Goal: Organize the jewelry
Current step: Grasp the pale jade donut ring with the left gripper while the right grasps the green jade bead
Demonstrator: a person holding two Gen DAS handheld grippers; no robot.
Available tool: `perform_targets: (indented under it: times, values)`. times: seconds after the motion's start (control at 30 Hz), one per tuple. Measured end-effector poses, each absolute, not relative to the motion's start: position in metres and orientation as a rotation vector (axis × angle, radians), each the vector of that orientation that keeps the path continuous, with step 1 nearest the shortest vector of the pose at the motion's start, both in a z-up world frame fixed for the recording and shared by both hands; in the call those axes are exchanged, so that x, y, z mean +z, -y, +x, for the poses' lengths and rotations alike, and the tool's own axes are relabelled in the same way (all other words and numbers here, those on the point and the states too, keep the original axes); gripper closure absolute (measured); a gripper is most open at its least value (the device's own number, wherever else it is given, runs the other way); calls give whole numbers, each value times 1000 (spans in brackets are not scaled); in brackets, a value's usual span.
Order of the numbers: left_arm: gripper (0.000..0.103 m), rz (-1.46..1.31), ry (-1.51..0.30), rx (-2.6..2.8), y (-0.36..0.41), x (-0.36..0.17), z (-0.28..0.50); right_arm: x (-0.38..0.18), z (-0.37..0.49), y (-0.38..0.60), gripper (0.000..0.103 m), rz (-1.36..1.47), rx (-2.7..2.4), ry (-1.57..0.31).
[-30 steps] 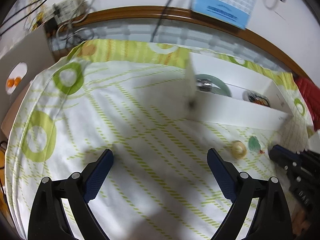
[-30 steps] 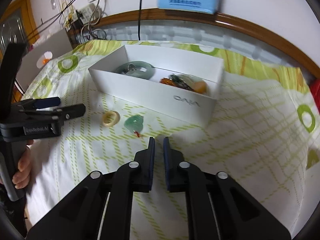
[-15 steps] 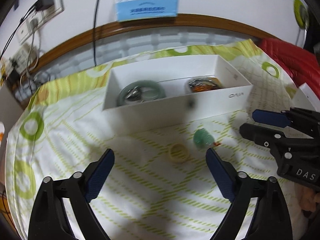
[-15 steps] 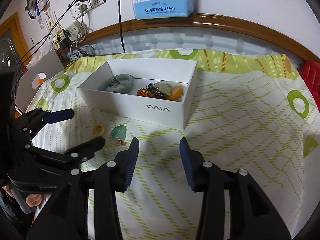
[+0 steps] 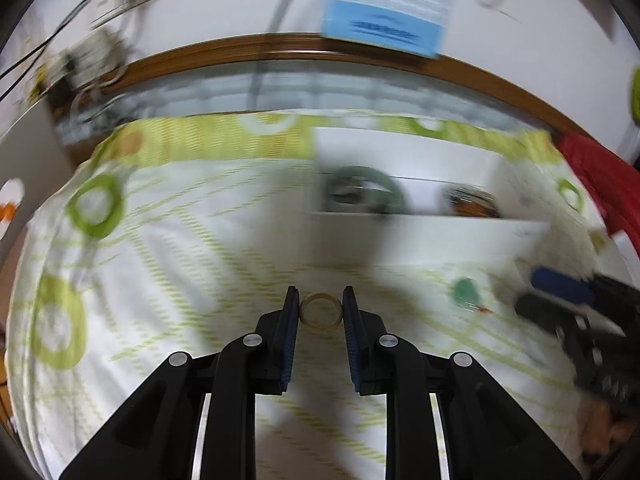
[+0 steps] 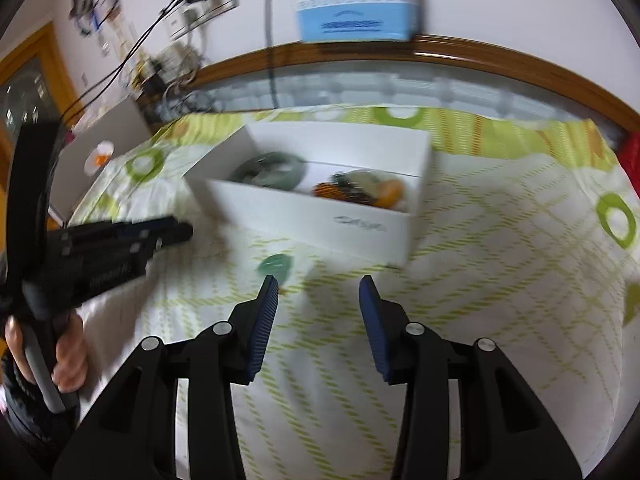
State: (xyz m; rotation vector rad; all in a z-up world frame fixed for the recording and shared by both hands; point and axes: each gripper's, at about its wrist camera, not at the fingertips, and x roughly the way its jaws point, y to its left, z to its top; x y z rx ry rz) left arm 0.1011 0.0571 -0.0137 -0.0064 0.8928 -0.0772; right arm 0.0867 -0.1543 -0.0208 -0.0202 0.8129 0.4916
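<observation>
A pale yellow ring (image 5: 320, 313) sits between the blue pads of my left gripper (image 5: 320, 309), which is shut on it just above the green-patterned cloth. A green jade pendant (image 5: 465, 293) lies on the cloth to its right; it also shows in the right wrist view (image 6: 276, 265). My right gripper (image 6: 318, 292) is open and empty, its left fingertip (image 6: 269, 286) just before the pendant. A white box (image 6: 316, 216) holds a green bangle (image 6: 270, 170) and orange and dark pieces (image 6: 362, 190); the box also shows in the left wrist view (image 5: 424, 240).
A wooden headboard rail (image 6: 440, 56) and a wall with a hanging calendar (image 6: 352, 4) and cables stand behind the bed. A red cloth (image 5: 600, 184) lies at the right edge. The left tool and the hand (image 6: 68, 352) holding it are at the left.
My left gripper has closed from wide open onto the yellow ring and swung left. My right gripper has opened wider and moved closer to the green pendant.
</observation>
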Motion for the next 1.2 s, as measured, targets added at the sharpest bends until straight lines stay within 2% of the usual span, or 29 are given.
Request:
perform_targets:
  times: [0.1, 0.27, 0.3, 0.33, 0.37, 0.4, 0.73, 1.2]
  values:
    - [81, -39, -903, -60, -66, -15, 104, -24, 85, 137, 48, -80, 515, -822]
    - [81, -25, -900, -63, -64, -14, 101, -28, 90, 112, 46, -151, 523, -834]
    - [81, -24, -903, -64, -64, -14, 102, -29, 91, 108, 47, -161, 525, -834]
    - [81, -25, -908, -65, -64, -15, 102, -32, 92, 102, 66, -186, 524, -846]
    - [81, -25, -914, -64, -64, -17, 103, -32, 92, 100, 80, -212, 501, -838]
    - [81, -24, -918, -65, -64, -19, 105, -32, 91, 97, 88, -229, 497, -832]
    - [81, -1, -916, -70, -61, -21, 102, -23, 78, 128, 89, -112, 500, -799]
    - [81, 51, -901, -127, -46, -21, 93, -25, 79, 131, 89, -94, 488, -816]
